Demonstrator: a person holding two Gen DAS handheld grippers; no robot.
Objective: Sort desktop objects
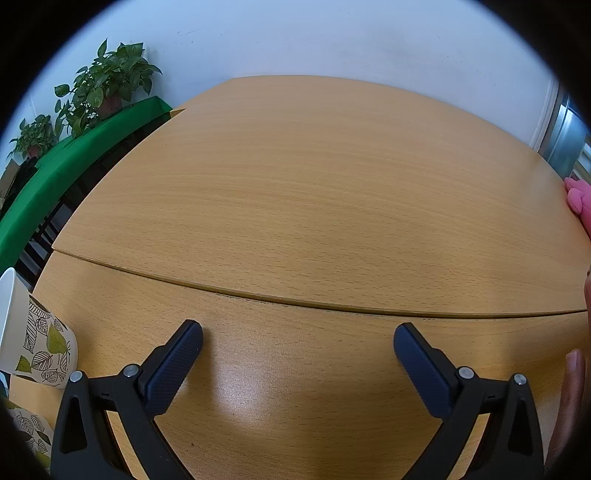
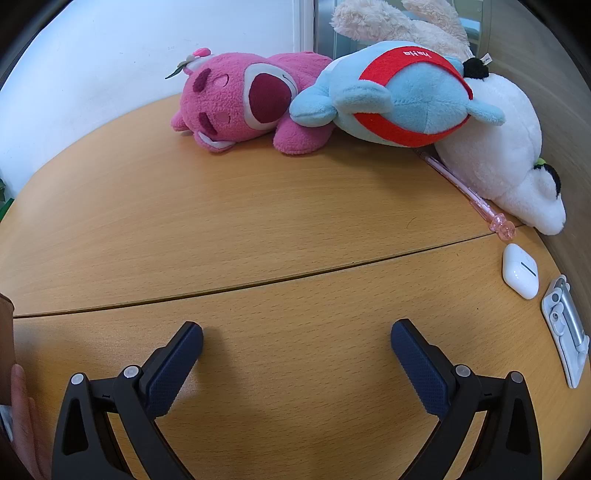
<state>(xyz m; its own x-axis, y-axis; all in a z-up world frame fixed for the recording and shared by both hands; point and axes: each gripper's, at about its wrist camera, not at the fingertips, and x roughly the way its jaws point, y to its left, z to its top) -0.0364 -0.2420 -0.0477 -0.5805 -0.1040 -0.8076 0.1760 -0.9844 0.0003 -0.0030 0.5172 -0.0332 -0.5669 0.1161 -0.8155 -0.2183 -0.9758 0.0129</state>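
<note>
Left gripper [image 1: 297, 336]: black arms with dark blue textured pads, jaws spread wide apart, nothing between them, over the bare light-brown wood-grain table [image 1: 295, 206]. At the near left edge of the left wrist view stands a white paper cup printed with green and black leaves [image 1: 40, 343]; a second cup of the same pattern [image 1: 31, 430] shows partly below it. At the near right edge of that view, part of a person's fingers [image 1: 572, 373] is visible.

Right gripper [image 2: 296, 334]: same build, jaws likewise wide apart and empty, over the same table surface. A person's hand [image 2: 22, 413] shows at the near left edge of the right wrist view.

A curved seam crosses the tabletop beyond both grippers.

On the right side, well apart from the right gripper, lie a flat white and silver clip-like device [image 2: 565, 332] and, just beyond it, a small white earbud case [image 2: 520, 270]. Farther on, a translucent pink pen [image 2: 469, 192] lies along the edge of a white plush toy [image 2: 498, 155]. At the far side, a light-blue plush with a red band [image 2: 402, 96] rests against a pink plush bear [image 2: 240, 103]; a cream plush [image 2: 388, 22] sits behind them.

Far left in the left wrist view, potted green plants [image 1: 107, 81] stand on a green-covered surface [image 1: 74, 158] beyond the table.
</note>
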